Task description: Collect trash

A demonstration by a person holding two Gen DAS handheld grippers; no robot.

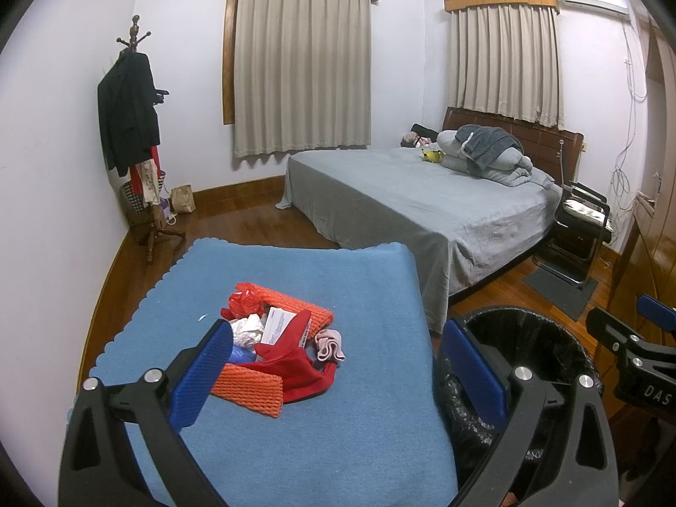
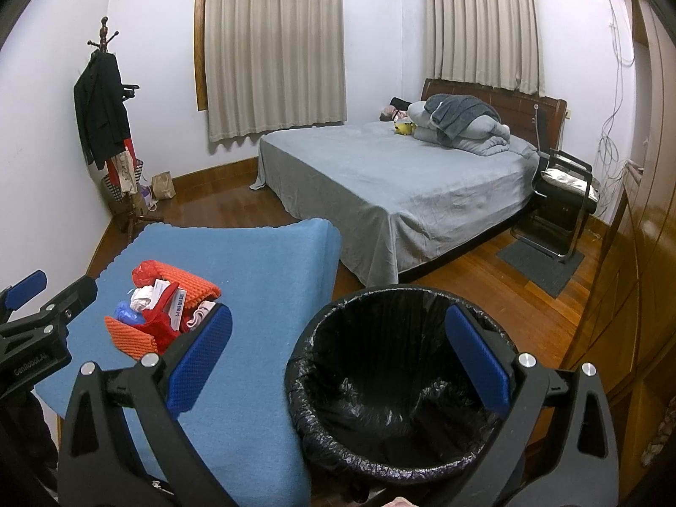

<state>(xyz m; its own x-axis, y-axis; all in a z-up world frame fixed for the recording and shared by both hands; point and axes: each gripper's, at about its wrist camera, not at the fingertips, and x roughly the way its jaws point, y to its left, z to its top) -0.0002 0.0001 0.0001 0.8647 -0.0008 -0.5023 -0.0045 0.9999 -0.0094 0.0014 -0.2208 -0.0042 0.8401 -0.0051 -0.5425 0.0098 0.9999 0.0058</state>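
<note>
I hold two grabbers, one in each hand. My left grabber (image 1: 338, 376) is wide open and has nothing in it. It hangs over the blue mat (image 1: 321, 431). My right grabber (image 2: 338, 359) is wide open too, and it is empty. It hangs over the trash bin (image 2: 405, 380).

The trash sits in a small pile on the blue mat. There are two orange foam nets (image 1: 253, 388), a red crinkly bag (image 1: 243, 298), a white paper ball (image 1: 247, 329), a white card with writing (image 1: 276, 325), a red cloth (image 1: 295, 372), a small pink cloth (image 1: 329, 344) and something blue (image 2: 126, 312). The pile is near my left grabber's left finger, but I am not touching it.

The trash bin stands on the floor just beside the mat, on the right. It has a black bag (image 2: 380, 435) inside, and I see no trash in it. Behind the mat is a bed (image 1: 422, 203) with a grey cover.
</note>
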